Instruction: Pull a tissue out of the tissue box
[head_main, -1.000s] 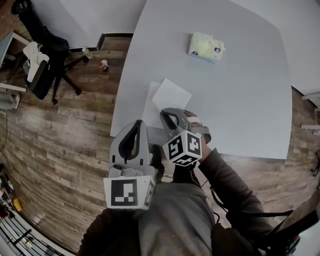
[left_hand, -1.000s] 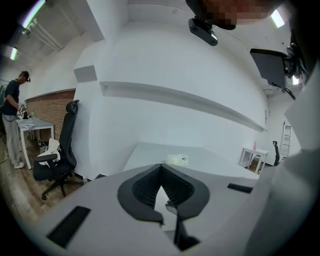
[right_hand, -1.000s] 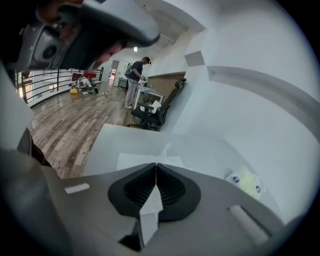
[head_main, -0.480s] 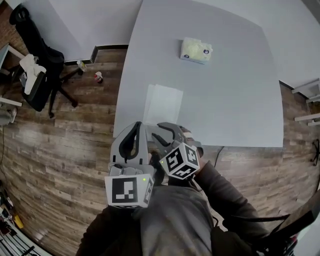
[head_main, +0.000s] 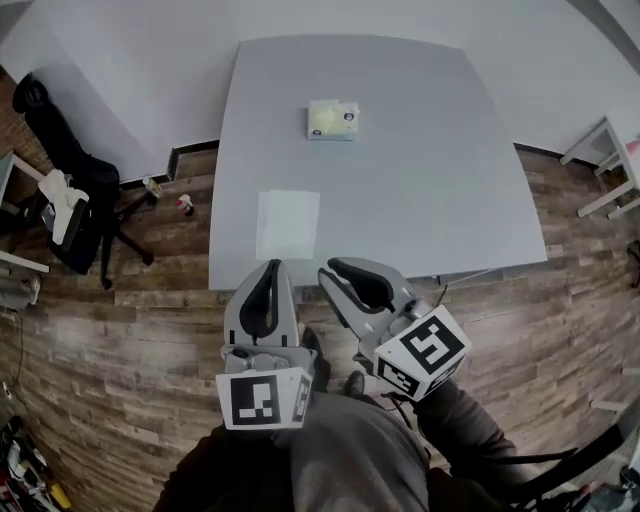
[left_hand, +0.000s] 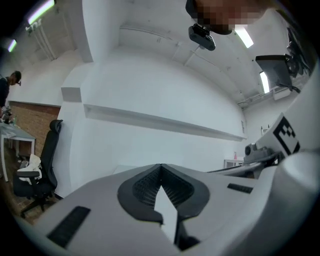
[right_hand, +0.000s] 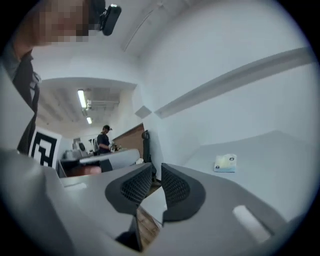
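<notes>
The pale yellow-green tissue box sits at the far middle of the grey table; it also shows in the right gripper view. A pulled white tissue lies flat near the table's front left edge. Both grippers hang off the table's near edge, over the floor. My left gripper has its pads together with nothing in them. My right gripper is closing, with a narrow gap between its pads and nothing in it.
A black office chair with white cloth stands on the wooden floor at the left, with small bottles beside the table's left corner. A white side table stands at the right. A person stands far off.
Both grippers have pulled back off the table and risen, the right one rolling over. The tissue, lifted by the right gripper a second ago, now lies flat and free.
</notes>
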